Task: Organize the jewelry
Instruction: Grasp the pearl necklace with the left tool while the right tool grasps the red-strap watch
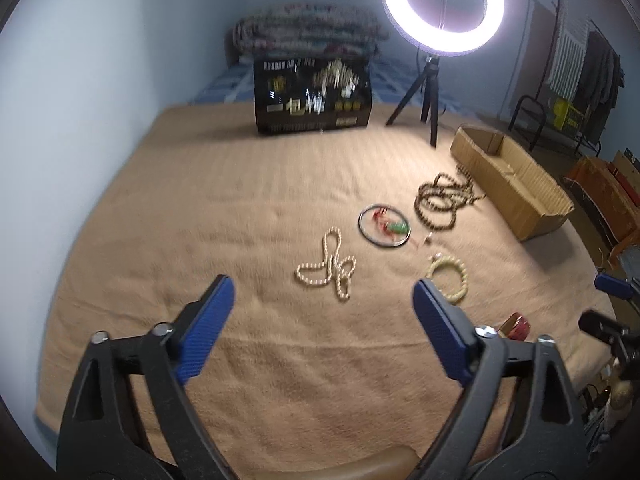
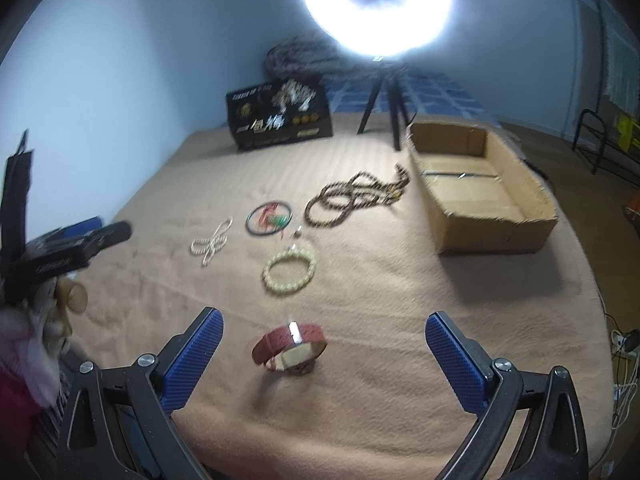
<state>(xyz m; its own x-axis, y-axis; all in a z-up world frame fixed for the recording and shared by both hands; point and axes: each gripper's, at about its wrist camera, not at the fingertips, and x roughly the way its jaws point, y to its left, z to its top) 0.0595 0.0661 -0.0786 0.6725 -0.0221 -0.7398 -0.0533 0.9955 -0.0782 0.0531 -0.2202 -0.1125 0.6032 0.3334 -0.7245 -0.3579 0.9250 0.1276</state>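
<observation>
Tan blanket (image 2: 400,320): right gripper (image 2: 324,322) spread, flanking watch (image 2: 290,347); left gripper (image 1: 324,286) spread, bare cloth between. Watch half-hidden in left view.

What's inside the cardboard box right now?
The cardboard box shows only a bare floor with a tape seam; no jewelry visible. Its near wall hides the strip just behind it.

Red-strapped wristwatch (image 1: 517,325) is showing only partly behind the left gripper's right finger; black printed box (image 2: 280,114) lettering is blurring — unreadable; white ring lamp (image 2: 376,4) is overexposing, top cut off.
</observation>
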